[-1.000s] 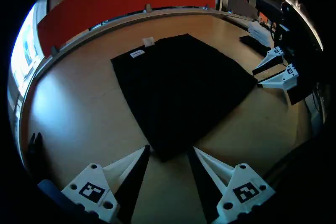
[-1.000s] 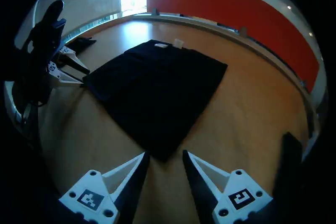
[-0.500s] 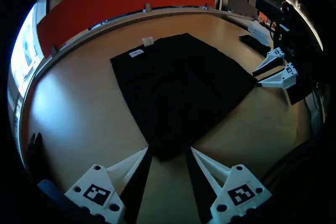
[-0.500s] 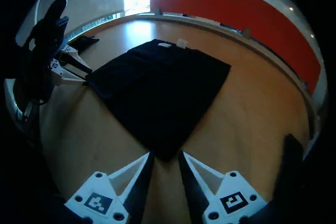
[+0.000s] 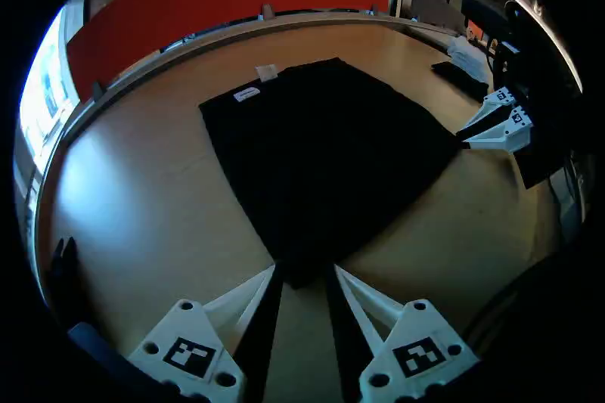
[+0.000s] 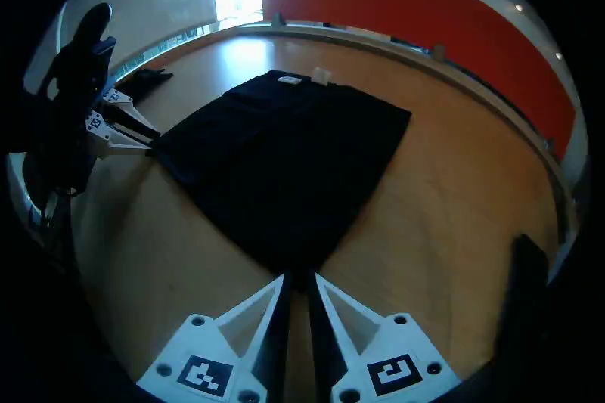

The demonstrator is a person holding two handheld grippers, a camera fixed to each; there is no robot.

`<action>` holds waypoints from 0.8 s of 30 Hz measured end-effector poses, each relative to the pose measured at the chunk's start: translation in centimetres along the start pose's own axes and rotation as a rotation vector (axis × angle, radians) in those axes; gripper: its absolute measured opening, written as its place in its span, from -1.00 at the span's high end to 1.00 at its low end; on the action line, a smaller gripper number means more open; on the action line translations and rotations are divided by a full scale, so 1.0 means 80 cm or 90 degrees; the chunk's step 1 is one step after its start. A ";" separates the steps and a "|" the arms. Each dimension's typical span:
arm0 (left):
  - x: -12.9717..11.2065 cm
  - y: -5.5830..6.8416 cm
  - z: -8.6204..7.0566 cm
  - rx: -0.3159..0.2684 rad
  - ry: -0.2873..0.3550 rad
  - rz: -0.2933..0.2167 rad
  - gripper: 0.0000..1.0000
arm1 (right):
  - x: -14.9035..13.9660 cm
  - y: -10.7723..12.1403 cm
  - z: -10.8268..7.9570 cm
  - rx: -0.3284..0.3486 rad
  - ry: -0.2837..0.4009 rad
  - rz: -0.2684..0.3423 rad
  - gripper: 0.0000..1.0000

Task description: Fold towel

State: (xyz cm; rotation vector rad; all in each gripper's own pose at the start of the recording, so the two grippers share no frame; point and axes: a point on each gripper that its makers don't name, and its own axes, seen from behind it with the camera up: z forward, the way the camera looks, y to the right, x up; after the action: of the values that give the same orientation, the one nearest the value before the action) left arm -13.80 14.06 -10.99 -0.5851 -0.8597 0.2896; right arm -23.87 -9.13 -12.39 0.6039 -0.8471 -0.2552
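Towel corners now tighter between left gripper, right gripper.

Wooden table under black towel

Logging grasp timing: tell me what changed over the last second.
Both grippers closed in on near corners of the towel: the right gripper narrowed until its fingers pinch a corner; the left gripper narrowed around its corner with a gap left. The towel stayed flat on the table, unmoved.

Right gripper clamps a corner of the black towel (the nearest one).
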 end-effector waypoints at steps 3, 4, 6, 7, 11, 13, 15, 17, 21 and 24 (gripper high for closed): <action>0.000 -0.003 0.000 0.005 0.000 -0.005 0.52 | 0.000 -0.001 0.000 0.001 -0.001 0.002 0.72; 0.000 -0.004 0.000 0.008 -0.001 -0.006 0.57 | 0.001 -0.003 0.000 0.003 -0.001 0.003 0.72; -0.001 -0.007 0.000 0.012 -0.001 -0.010 0.68 | 0.002 -0.005 -0.001 0.006 0.000 0.004 0.73; -0.001 -0.007 0.000 0.013 -0.001 -0.011 0.73 | 0.002 -0.006 -0.001 0.006 0.001 0.004 0.73; -0.001 -0.006 0.000 0.013 -0.002 -0.013 0.76 | 0.005 -0.007 -0.002 0.000 0.005 0.006 0.75; 0.000 -0.005 -0.001 0.012 -0.001 -0.015 0.77 | 0.007 -0.007 -0.003 -0.002 0.007 0.008 0.75; 0.000 -0.004 -0.001 0.011 0.000 -0.017 0.77 | 0.009 -0.007 -0.004 -0.002 0.009 0.010 0.76; 0.002 -0.004 -0.003 0.012 0.001 -0.020 0.77 | 0.011 -0.007 -0.006 0.000 0.012 0.013 0.76; 0.006 -0.002 -0.006 0.010 0.003 -0.027 0.77 | 0.018 -0.005 -0.011 -0.001 0.022 0.018 0.76; 0.012 -0.001 -0.010 0.009 0.006 -0.032 0.77 | 0.024 -0.004 -0.017 -0.002 0.030 0.020 0.76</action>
State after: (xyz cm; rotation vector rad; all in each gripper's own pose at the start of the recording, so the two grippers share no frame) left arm -12.61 14.15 -10.76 -0.5497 -0.8608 0.2467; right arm -21.59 -9.70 -12.06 0.5912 -0.8091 -0.2136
